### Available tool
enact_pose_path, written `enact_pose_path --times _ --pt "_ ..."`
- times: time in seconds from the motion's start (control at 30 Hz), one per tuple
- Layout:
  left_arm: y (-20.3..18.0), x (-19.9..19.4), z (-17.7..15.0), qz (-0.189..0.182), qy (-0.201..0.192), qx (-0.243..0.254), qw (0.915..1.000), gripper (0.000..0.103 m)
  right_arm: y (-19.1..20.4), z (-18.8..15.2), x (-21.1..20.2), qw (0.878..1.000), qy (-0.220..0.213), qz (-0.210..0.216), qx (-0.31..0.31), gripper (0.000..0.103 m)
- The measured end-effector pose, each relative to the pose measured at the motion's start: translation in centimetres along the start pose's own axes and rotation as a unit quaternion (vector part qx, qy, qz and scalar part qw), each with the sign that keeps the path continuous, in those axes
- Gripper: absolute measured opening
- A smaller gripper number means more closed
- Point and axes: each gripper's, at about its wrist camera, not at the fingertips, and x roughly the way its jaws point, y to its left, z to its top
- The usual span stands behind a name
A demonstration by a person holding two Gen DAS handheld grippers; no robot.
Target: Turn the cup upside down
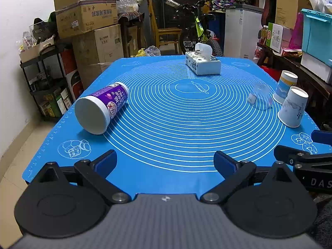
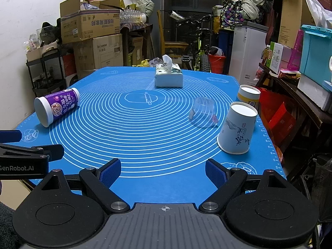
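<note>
Blue silicone mat (image 1: 166,178) with white concentric rings covers the table, and every item sits on it. At the far left a purple cup (image 1: 103,106) lies on its side, its wide white end turned toward the near left corner and its narrower end pointing toward the mat's middle; in the right wrist view the same purple cup (image 2: 58,106) lies close to the left edge. Nothing touches it. At the back, near the centre of the far edge, stands a tissue box (image 1: 203,64) with a sheet sticking out of the top. Further right, a clear glass (image 2: 204,112) rests mouth down on the rings. Just beside it to the right, a white paper cup (image 2: 238,127) stands inverted, its wide rim on the mat, and behind that a second paper cup with a yellow band (image 2: 248,95) also stands inverted near the right edge.

Both tools hover at the near edge, side by side. The left gripper (image 1: 165,161) has its blue-padded fingers spread wide with only mat between them. The right gripper (image 2: 163,171) is likewise spread wide and holds nothing. Each shows in the other's view: a black linkage at the right edge of the left view, and at the left edge of the right one.
</note>
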Motion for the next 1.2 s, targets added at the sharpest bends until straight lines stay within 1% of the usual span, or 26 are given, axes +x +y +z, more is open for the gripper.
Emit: enact_pose_path --times 0.3,0.37,1.2 --pt "-0.04 -0.07 0.04 0.001 0.001 0.000 1.0000 0.099 -0.28 -0.03 0.25 1.000 0.000 0.000 -0.001 0.090" --pt "0.12 0.32 -0.49 0.001 0.000 0.000 1.0000 0.099 -0.17 0.01 0.20 1.000 0.000 0.000 0.000 0.090" --pt "0.22 0.56 -0.29 0.003 0.000 0.000 1.0000 0.099 -0.07 0.08 0.37 1.000 -0.001 0.002 0.000 0.090"
